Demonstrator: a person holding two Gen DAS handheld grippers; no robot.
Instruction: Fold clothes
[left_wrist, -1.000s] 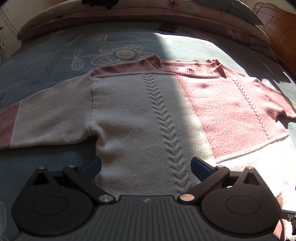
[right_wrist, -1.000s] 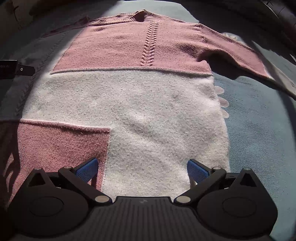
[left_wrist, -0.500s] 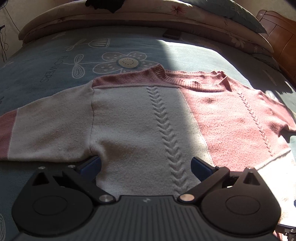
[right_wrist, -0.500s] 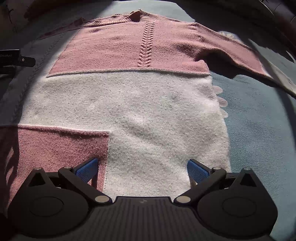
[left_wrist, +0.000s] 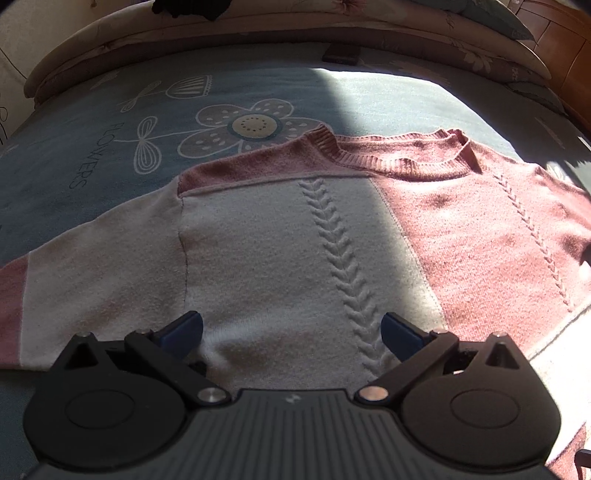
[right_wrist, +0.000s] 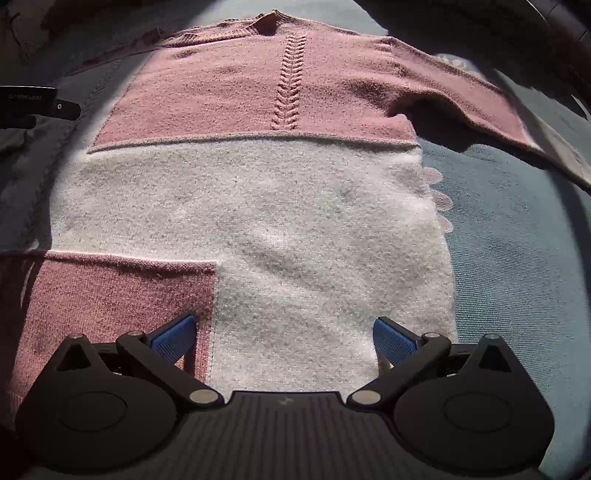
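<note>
Spread right tool over flat pink-and-white sweater.

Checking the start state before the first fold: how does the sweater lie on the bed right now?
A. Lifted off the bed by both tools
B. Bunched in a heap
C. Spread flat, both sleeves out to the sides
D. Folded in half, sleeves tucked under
C: the sweater lies flat on the blue bedspread with a sleeve out on each side, and both the left tool and right tool are open, holding nothing.
</note>
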